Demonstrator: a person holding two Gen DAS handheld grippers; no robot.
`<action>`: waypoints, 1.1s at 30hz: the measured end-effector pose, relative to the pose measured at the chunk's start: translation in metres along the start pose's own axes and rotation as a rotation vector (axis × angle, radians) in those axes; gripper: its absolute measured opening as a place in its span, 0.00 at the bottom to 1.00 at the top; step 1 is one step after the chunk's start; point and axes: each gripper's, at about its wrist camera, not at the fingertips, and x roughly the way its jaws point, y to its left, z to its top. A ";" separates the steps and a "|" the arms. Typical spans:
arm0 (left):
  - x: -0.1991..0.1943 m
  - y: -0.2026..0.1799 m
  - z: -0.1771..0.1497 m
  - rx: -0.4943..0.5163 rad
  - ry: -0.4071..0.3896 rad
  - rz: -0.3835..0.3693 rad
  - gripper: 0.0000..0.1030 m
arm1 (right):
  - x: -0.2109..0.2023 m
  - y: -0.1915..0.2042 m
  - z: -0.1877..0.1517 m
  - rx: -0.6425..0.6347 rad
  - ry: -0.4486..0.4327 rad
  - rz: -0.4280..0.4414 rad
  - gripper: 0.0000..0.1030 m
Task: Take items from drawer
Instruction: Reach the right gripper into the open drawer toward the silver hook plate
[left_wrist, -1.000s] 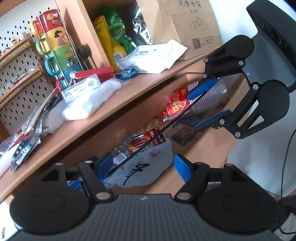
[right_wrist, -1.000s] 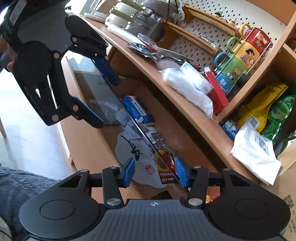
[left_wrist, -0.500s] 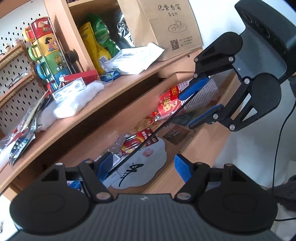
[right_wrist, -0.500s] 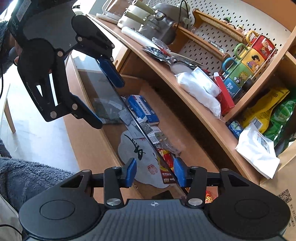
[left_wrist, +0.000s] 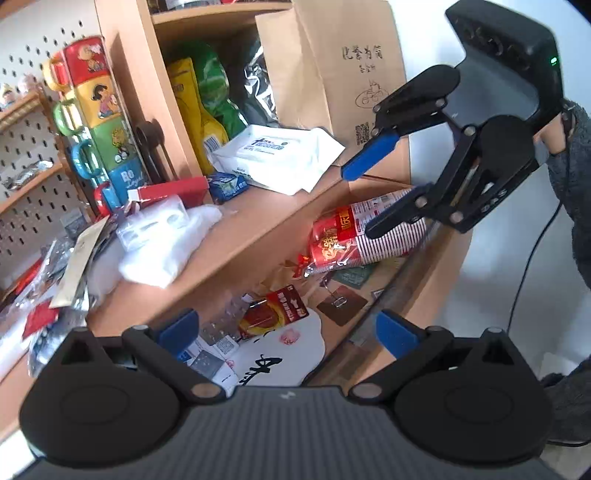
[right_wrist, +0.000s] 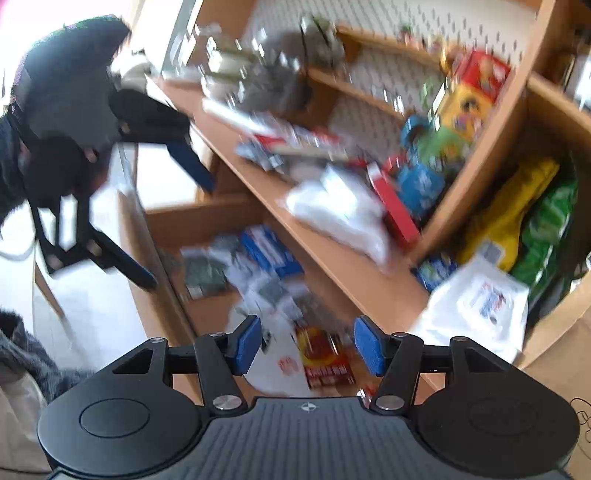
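Observation:
The wooden drawer (left_wrist: 439, 266) stands pulled out under the shelf. It holds a sleeve of red paper cups (left_wrist: 354, 240), a red packet (left_wrist: 273, 314), a white fan-shaped sheet (left_wrist: 273, 365) and a blue box (right_wrist: 269, 251). My left gripper (left_wrist: 288, 328) is open and empty above the drawer's near end. My right gripper (left_wrist: 365, 199) is open, its lower finger over the cup sleeve. In the blurred right wrist view my right gripper (right_wrist: 306, 345) is open over the red packet (right_wrist: 325, 358), and the left gripper (right_wrist: 173, 221) shows open at the far end.
The shelf (left_wrist: 229, 251) above the drawer carries white cloth (left_wrist: 162, 247), a white wipes pack (left_wrist: 273, 155), stacked coloured mugs (left_wrist: 99, 122), a red box (left_wrist: 173, 188), snack bags (left_wrist: 207, 110) and a brown paper bag (left_wrist: 343, 74). A cable (left_wrist: 528, 266) hangs at the right.
Both grippers have lifted and drawn back from the thin glass pane they flanked. The right gripper's jaws have widened. The right wrist view is now motion-blurred.

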 end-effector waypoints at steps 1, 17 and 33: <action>0.004 0.004 0.007 -0.010 0.021 -0.011 1.00 | 0.007 -0.005 0.001 -0.008 0.043 -0.003 0.53; 0.091 0.025 0.030 -0.105 0.333 -0.065 1.00 | 0.080 -0.013 -0.021 -0.175 0.262 0.103 0.35; 0.133 0.063 -0.001 -0.057 0.436 -0.015 1.00 | 0.137 -0.008 -0.018 -0.272 0.247 0.220 0.33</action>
